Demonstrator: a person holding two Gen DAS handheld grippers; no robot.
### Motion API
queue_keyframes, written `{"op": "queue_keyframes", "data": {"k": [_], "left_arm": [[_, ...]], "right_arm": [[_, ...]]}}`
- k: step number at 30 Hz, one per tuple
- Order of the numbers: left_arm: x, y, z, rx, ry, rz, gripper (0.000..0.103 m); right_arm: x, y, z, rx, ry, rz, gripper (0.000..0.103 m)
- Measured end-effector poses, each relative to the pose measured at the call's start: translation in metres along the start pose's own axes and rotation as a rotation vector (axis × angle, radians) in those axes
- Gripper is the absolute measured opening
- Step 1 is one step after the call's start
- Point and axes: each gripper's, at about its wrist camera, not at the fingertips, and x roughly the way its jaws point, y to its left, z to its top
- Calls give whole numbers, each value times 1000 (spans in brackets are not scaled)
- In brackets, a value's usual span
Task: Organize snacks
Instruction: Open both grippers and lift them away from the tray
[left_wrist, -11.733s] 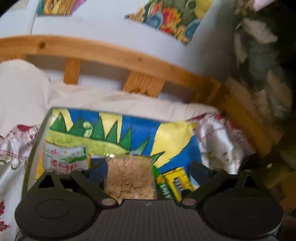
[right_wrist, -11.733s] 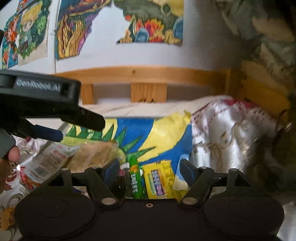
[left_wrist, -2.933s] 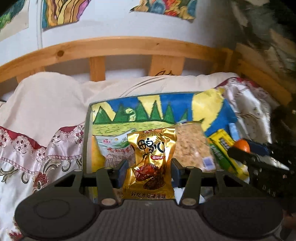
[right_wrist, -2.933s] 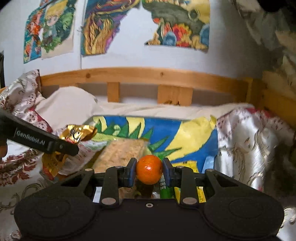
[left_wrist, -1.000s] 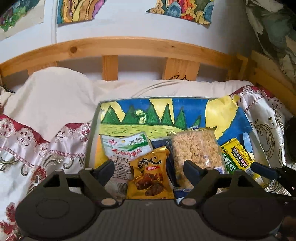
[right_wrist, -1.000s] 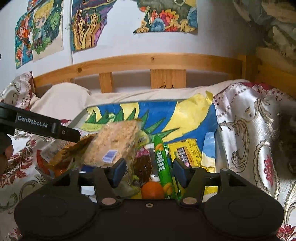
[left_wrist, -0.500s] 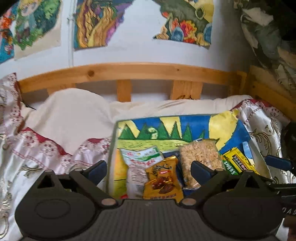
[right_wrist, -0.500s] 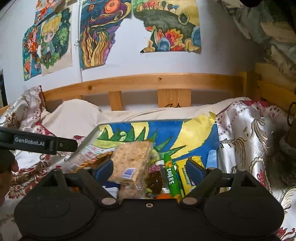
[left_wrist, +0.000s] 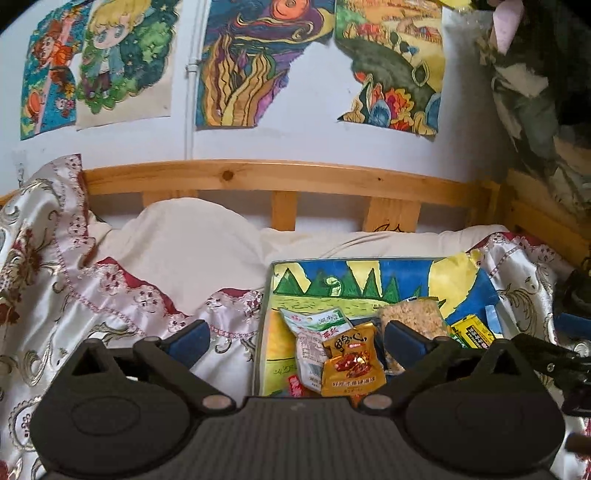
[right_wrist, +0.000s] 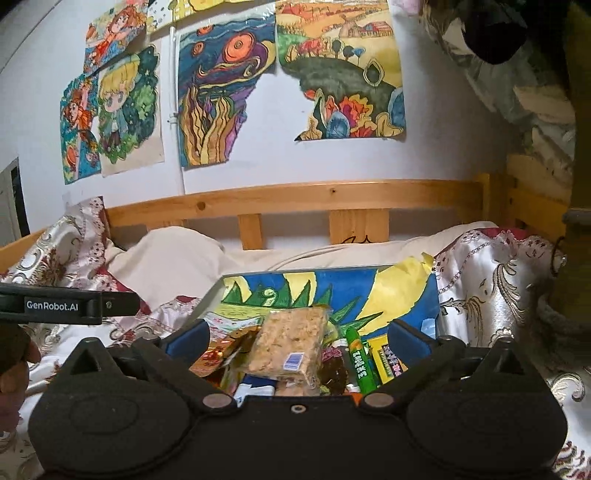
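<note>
A tray (left_wrist: 264, 325) lined with a painted picture lies on the bed and holds the snacks. In it lie a gold snack packet (left_wrist: 351, 363), a white and green packet (left_wrist: 314, 325), a clear bag of rice crackers (left_wrist: 412, 319) and a yellow box (left_wrist: 472, 330). My left gripper (left_wrist: 297, 341) is open and empty, back from the tray's near left corner. My right gripper (right_wrist: 297, 339) is open and empty over the tray's (right_wrist: 212, 293) near end, above the cracker bag (right_wrist: 290, 345), a green candy tube (right_wrist: 360, 360) and the yellow box (right_wrist: 388, 356).
A wooden bed rail (left_wrist: 288, 177) runs along the wall behind the bed. A cream pillow (left_wrist: 184, 243) and patterned satin cover (left_wrist: 55, 280) lie left of the tray. Satin cover (right_wrist: 491, 284) lies right of it. The left gripper's body (right_wrist: 70, 304) shows at the right view's left edge.
Both grippers have pulled back and up from the tray. The snacks look smaller and more of the wall shows. The orange and the gold packet let go earlier stay in the tray.
</note>
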Motion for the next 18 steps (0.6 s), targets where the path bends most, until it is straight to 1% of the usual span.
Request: {"op": "queue_keyframes", "data": {"k": [7,13,18], "left_arm": [[-35,3,-12,-26,-35,-8,102],[-62,1,-20,-7,-70,-18,102],[-84,1,-24,-17,-97,-26,102]], "right_arm": [[-33,8,1,14,-25,8,102],[-63,15,3,25,-53,9,102],[-84,19,2,35,-66,7,102]]}}
